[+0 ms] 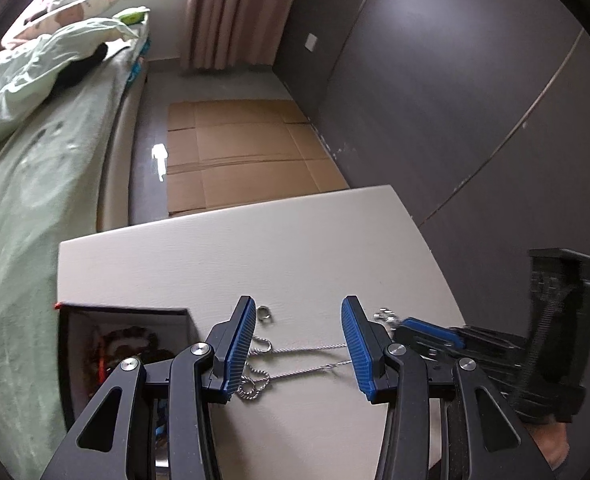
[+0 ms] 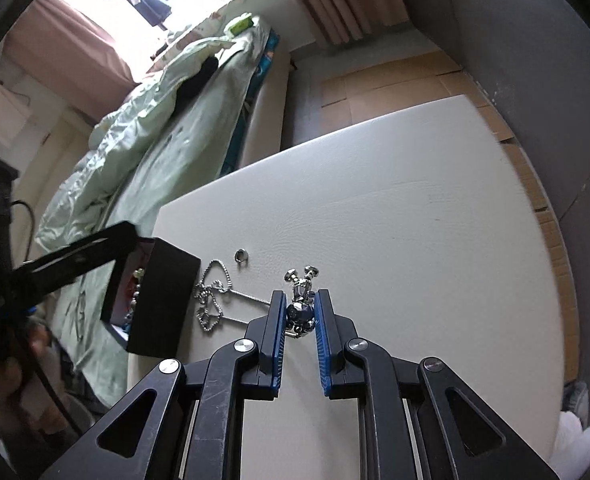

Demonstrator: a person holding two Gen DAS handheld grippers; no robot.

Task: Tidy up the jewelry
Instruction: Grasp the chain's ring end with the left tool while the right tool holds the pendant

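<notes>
A silver chain necklace (image 1: 295,360) lies on the white table (image 1: 255,248); it also shows in the right wrist view (image 2: 215,296). Its silver figure pendant (image 2: 301,300) sits between my right gripper's (image 2: 299,300) blue pads (image 2: 279,312), which are closed on it. A small silver ring (image 1: 265,314) lies loose beyond the chain, and shows in the right wrist view (image 2: 240,255). My left gripper (image 1: 299,316) is open and empty above the chain. A black jewelry box (image 1: 115,344) stands open at the left, with jewelry inside.
The box also shows in the right wrist view (image 2: 163,300) at the table's left edge. A bed with a green duvet (image 1: 35,160) runs along the left. Flat cardboard (image 1: 247,152) lies on the floor beyond the table. A dark wall (image 1: 455,100) stands on the right.
</notes>
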